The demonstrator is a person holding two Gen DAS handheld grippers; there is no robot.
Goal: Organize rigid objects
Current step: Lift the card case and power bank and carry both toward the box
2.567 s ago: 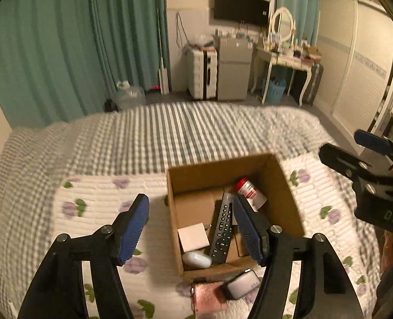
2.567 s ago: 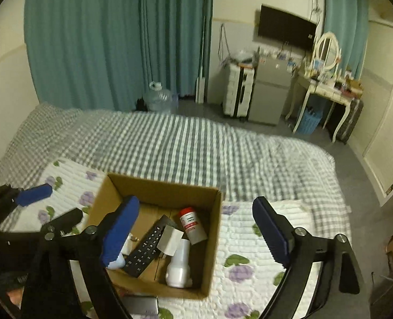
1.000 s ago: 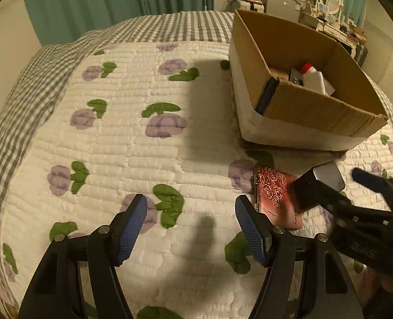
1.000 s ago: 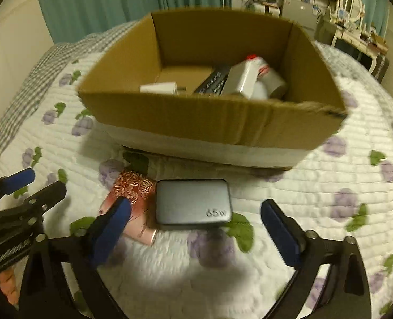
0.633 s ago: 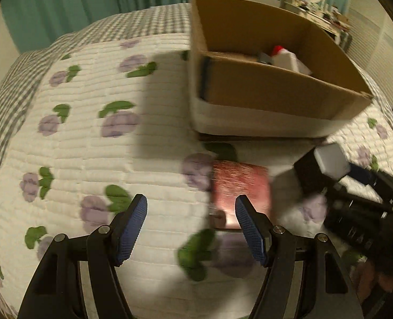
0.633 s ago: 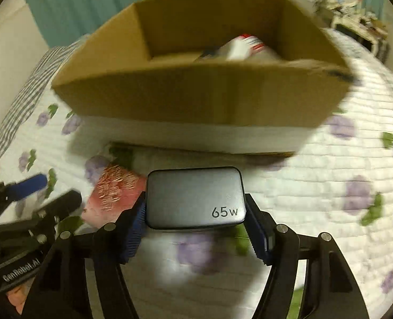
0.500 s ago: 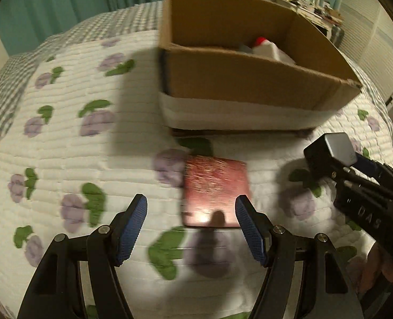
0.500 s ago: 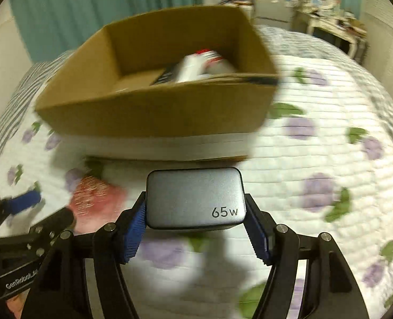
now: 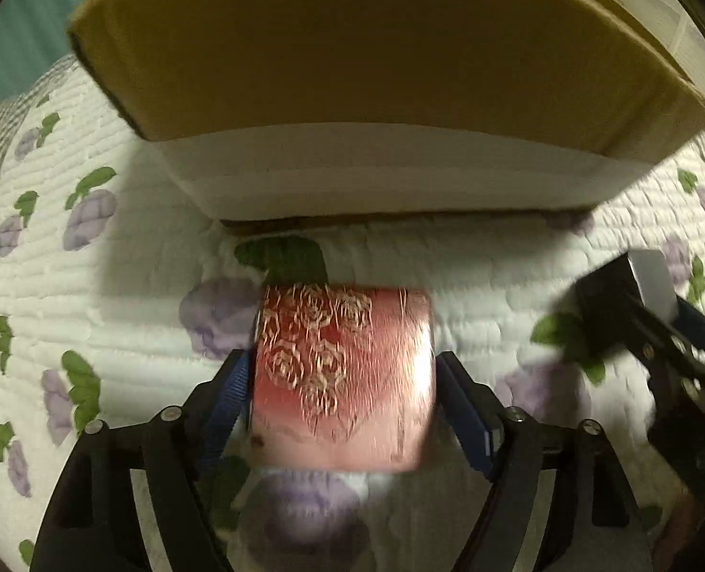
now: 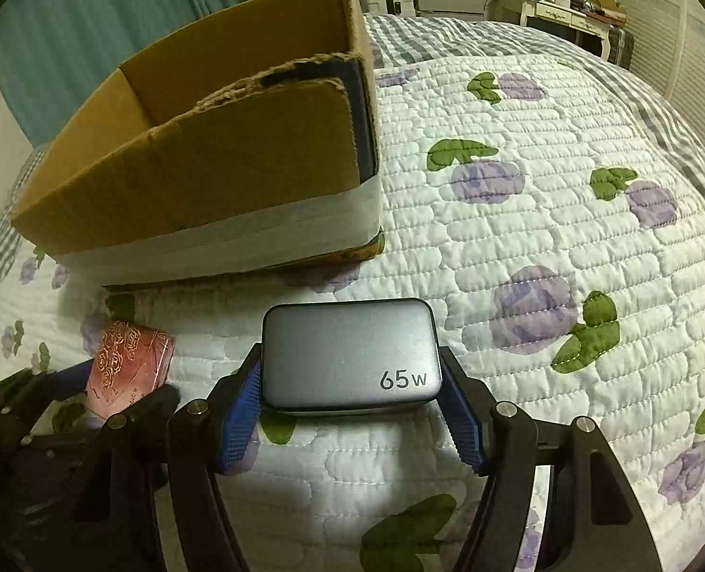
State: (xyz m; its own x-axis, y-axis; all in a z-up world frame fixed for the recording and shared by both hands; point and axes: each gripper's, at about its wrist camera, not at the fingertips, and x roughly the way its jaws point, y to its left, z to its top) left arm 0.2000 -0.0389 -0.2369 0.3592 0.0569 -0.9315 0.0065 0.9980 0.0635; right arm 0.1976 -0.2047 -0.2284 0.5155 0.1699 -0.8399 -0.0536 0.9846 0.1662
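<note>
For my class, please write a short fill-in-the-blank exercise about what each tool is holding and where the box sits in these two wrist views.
1. The right tool is shut on a grey charger marked ____.
2. The left tool grips a flat ____ box with a rose pattern.
3. The cardboard box stands on a quilt printed with ____ flowers.

Missing words: 65W; red; purple

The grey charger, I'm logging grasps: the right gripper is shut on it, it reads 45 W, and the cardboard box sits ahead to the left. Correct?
Not quite: the grey charger reads 65 W, not 45 W, as the right wrist view shows. The right gripper is shut on it, and the cardboard box sits ahead to the left.
</note>
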